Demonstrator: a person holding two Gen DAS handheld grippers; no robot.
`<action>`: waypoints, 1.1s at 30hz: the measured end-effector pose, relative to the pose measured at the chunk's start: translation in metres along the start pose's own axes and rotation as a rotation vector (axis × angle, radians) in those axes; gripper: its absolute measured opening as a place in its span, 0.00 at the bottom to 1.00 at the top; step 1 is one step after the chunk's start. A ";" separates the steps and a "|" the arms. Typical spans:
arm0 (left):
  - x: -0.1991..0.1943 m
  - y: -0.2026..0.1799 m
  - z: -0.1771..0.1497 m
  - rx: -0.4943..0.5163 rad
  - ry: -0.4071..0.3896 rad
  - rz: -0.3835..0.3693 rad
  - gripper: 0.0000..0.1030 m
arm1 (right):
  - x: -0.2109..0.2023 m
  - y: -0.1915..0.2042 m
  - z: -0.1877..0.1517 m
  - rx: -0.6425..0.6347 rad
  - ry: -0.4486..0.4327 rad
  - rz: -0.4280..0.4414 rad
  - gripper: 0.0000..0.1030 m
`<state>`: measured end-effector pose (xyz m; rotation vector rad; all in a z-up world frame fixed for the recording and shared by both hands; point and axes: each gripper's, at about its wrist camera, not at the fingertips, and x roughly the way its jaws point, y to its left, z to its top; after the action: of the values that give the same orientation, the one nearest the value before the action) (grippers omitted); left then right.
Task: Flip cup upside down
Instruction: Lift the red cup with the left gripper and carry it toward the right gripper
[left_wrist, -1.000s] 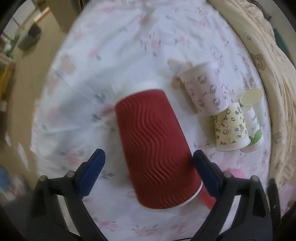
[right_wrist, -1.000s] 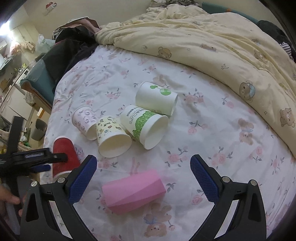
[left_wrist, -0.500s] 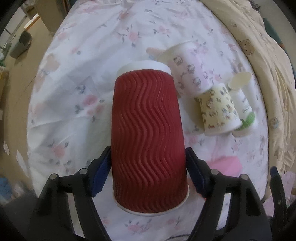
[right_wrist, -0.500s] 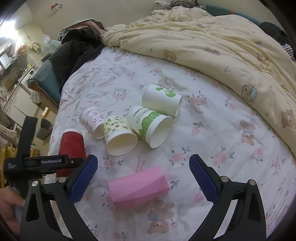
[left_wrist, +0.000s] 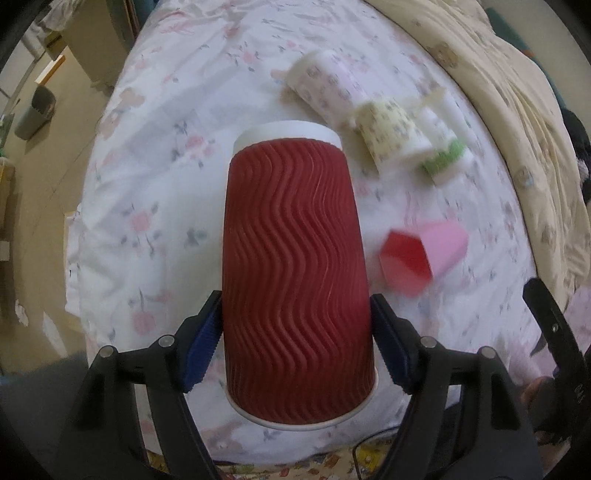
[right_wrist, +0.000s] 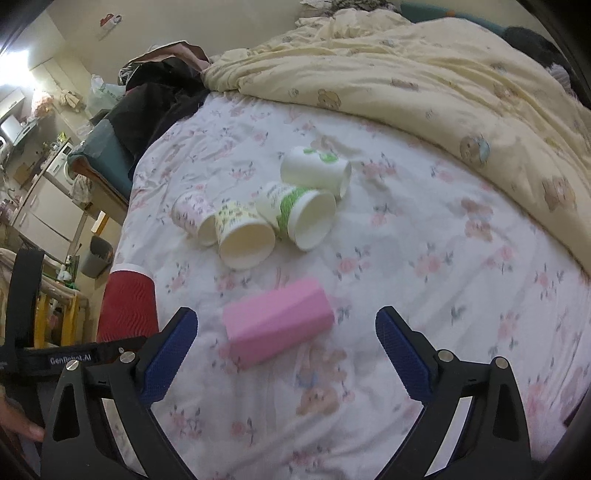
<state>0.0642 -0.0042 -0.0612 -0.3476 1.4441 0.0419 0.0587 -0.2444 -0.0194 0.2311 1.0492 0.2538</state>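
**Red cup clamped low, rim toward the camera**

The bed (right_wrist: 424, 295) carries everything, its floral sheet soft enough that loose cups lie tipped. Beside the red cup (left_wrist: 295, 273), to its right, rest the pink box (left_wrist: 424, 254) and, farther off, four paper cups (right_wrist: 266, 206) on their sides. The left tool (left_wrist: 295, 347) pinches the red cup near its wide rim, likely for turning leverage. Its long axis runs away from the tool, base pointing outward. The right tool (right_wrist: 286, 354) gapes wide, holding nothing.
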 end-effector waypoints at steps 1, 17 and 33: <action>0.001 -0.003 -0.007 0.010 0.005 -0.003 0.72 | -0.002 -0.001 -0.004 0.004 -0.001 0.003 0.96; 0.041 -0.038 -0.062 0.086 0.095 0.042 0.73 | -0.033 -0.023 -0.042 0.070 -0.012 0.002 0.96; 0.042 -0.032 -0.061 0.090 0.101 0.062 0.92 | -0.031 -0.022 -0.040 0.075 -0.012 0.025 0.96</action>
<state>0.0182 -0.0576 -0.1006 -0.2338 1.5512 0.0091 0.0111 -0.2729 -0.0195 0.3132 1.0453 0.2350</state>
